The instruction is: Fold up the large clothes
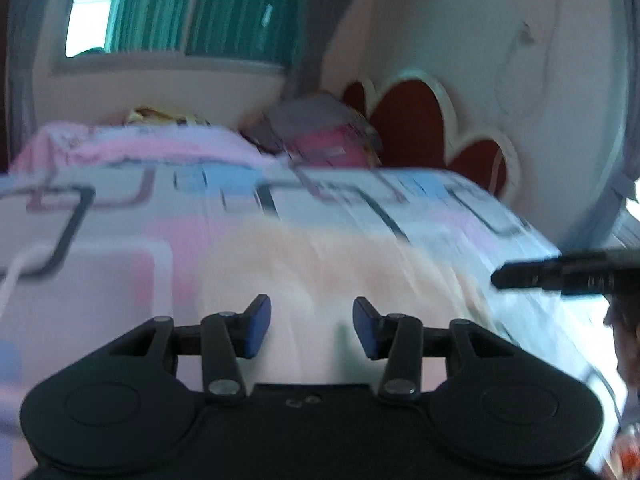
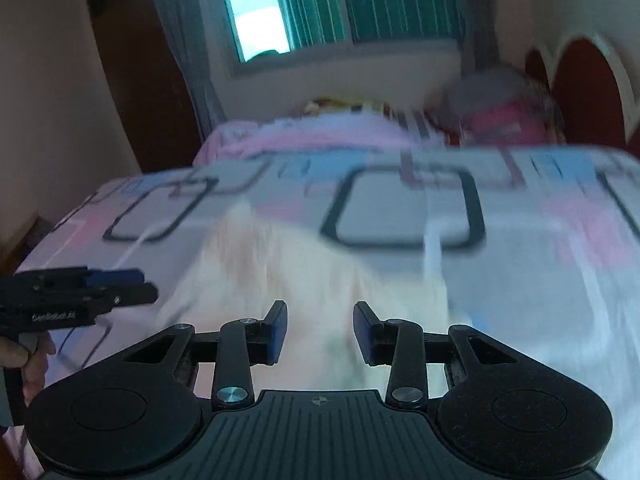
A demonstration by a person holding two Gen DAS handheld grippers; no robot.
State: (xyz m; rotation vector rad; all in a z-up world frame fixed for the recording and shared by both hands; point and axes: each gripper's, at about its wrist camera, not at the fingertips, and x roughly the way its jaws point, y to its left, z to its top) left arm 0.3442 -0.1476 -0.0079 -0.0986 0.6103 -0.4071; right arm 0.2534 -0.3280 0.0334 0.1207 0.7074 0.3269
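Both grippers hover empty above a peach garment [image 1: 320, 264] on the bed [image 1: 120, 240].
Your left gripper [image 1: 312, 326] and right gripper [image 2: 320, 330] stand part-open; cloth lies ahead, below, stretching away.

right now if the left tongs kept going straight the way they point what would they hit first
Most likely the pale peach garment lying on the patterned bedsheet. The left tongs stand open with nothing between them, angled down at it. The picture is blurred, so depth is uncertain.

Bed's got a sheet [image 2: 520, 280] with pink and blue blocks and dark rounded squares. Pink blanket [image 1: 160, 148] bunched at the far end, red headboard [image 1: 416, 128] to the right, green curtains [image 2: 380, 0] over the window [image 1: 86, 8]. Pretty blurry.
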